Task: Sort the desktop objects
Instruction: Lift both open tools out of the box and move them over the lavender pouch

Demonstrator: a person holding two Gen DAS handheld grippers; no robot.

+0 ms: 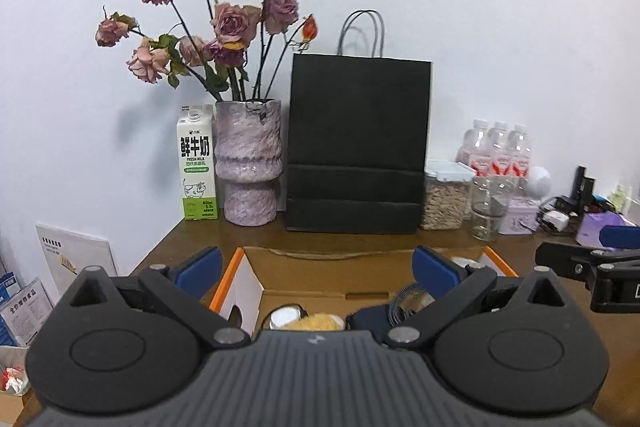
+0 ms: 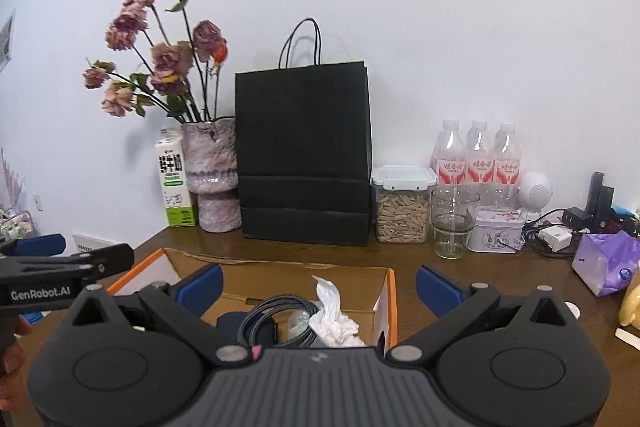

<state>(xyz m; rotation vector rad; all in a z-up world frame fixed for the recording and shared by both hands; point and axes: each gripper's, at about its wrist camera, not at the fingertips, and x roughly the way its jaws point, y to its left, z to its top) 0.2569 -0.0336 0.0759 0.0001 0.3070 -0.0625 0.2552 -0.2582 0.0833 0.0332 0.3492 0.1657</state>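
Note:
An open cardboard box (image 1: pixel 304 293) (image 2: pixel 276 269) with orange edges sits on the brown desk in front of both grippers. Inside it I see a coiled grey cable (image 2: pixel 280 319), crumpled white tissue (image 2: pixel 334 319), a yellow fluffy item (image 1: pixel 316 323) and a dark blue object (image 1: pixel 370 319). My left gripper (image 1: pixel 316 269) hovers open over the box, nothing between its blue pads (image 1: pixel 200 269). My right gripper (image 2: pixel 320 287) is open too, above the box's right side. Each gripper shows at the edge of the other's view: right gripper (image 1: pixel 588 259), left gripper (image 2: pixel 60 263).
Along the wall stand a milk carton (image 1: pixel 197 163), a vase of dried roses (image 1: pixel 248 163), a black paper bag (image 1: pixel 358 147), a jar of seeds (image 2: pixel 401 205), a glass jar (image 2: pixel 452 223), three water bottles (image 2: pixel 478 157), a tin (image 2: pixel 496 231), chargers and a purple tissue pack (image 2: pixel 604 263).

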